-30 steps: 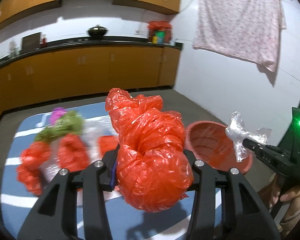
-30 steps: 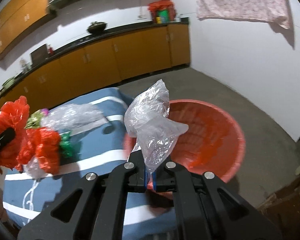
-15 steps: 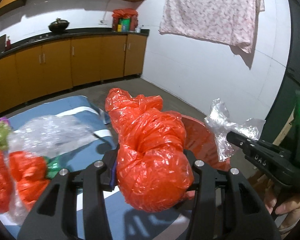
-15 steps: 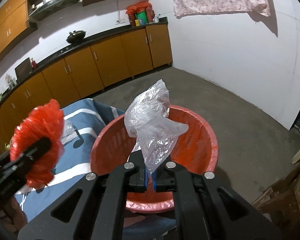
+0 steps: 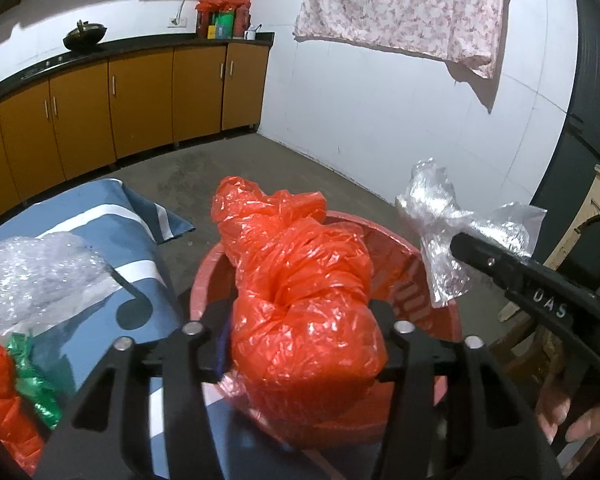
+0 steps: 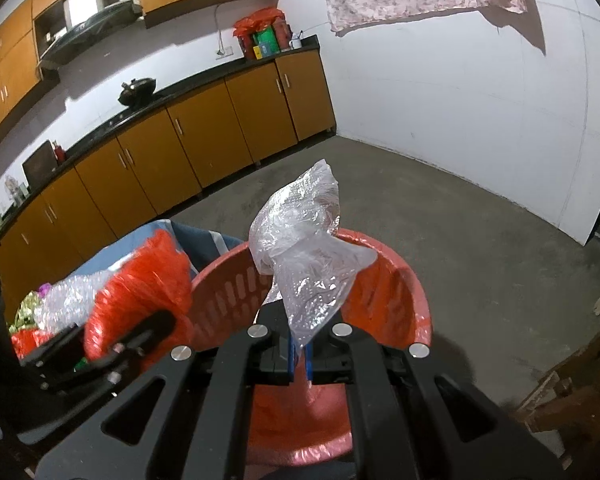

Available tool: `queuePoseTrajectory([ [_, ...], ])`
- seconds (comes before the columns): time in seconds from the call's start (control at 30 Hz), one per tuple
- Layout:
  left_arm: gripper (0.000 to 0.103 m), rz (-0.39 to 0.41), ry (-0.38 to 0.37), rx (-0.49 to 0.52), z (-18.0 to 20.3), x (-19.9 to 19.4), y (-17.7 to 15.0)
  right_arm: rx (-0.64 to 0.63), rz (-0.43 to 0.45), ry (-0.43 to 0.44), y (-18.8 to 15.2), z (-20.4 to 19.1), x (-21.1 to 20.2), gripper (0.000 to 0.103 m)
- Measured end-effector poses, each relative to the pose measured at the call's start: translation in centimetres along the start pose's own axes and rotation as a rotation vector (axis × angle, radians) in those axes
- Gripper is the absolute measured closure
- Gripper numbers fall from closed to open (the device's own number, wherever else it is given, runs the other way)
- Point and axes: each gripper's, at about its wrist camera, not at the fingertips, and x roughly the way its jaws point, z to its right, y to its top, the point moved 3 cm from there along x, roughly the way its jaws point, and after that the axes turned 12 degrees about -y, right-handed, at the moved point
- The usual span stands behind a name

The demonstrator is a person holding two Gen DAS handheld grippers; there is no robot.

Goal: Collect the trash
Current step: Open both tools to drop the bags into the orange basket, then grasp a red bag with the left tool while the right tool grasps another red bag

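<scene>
Nearest in the left wrist view, the left gripper [image 5: 304, 344] has a crumpled red plastic bag [image 5: 300, 300] bulging between its fingers; its jaws have just been opening, yet the bag still sits wedged between them and touches both sides. The bag hangs directly over the red plastic basket [image 5: 440, 320], whose rim shows behind and to either side of it. In the right wrist view the right gripper [image 6: 300, 360] has its blue pads pinched together on the lower tail of a clear plastic bag [image 6: 304, 252], which stands up above the fingers and is also over the basket's slotted wall and hollow. The same gripper enters the left wrist view from the right edge, with the person's hand [image 5: 572, 416] under it and the clear bag at its tip above the basket's right rim. To the left of the basket lies a blue cloth with white stripes [image 5: 100, 220] covering a surface; near its closer edge rest more red bags [image 5: 0, 392], a scrap of green plastic [image 5: 36, 384] and a sheet of clear bubble wrap [image 5: 36, 276]. Beyond is bare concrete floor [image 6: 440, 216], then orange-brown cabinets [image 6: 204, 136] under a dark counter with a black pot [image 6: 138, 90], and a floral cloth [image 5: 412, 4] hanging on the white wall.
</scene>
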Motion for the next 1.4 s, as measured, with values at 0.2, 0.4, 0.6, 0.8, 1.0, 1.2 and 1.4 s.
queuePoseTrajectory([
  [0.2, 0.035, -0.001, 0.003, -0.045, -1.4, 0.1, -0.3, 0.03, 0.013, 0.02, -0.3, 0.5, 0.2, 0.049],
  [0.4, 0.028, 0.011, 0.041, -0.076, -3.1, -1.8, -1.2, 0.029, 0.029, -0.031, -0.2, 1.6, -0.1, 0.029],
  [0.6, 0.017, 0.063, 0.129, -0.062, -4.3, -5.5, -1.4, -0.03, 0.096, -0.106, -0.5, 1.1, -1.8, 0.011],
  [0.8, 0.012, 0.114, 0.241, -0.068, -5.4, -10.7, -2.3, -0.071, 0.121, -0.089, -1.0, -0.7, -3.4, 0.009],
  [1.0, 0.01, 0.16, 0.361, -0.088, -7.5, -16.9, -4.3, -0.124, 0.125, -0.034, -1.9, -4.2, -4.8, 0.009],
  [1.2, 0.01, 0.204, 0.497, -0.141, -10.7, -23.3, -7.2, -0.207, 0.133, 0.049, -3.2, -9.0, -6.6, 0.009],
  [1.4, 0.01, 0.209, 0.667, -0.233, -16.0, -29.6, -11.0, -0.267, 0.098, 0.194, -5.2, -15.5, -7.8, 0.009],
])
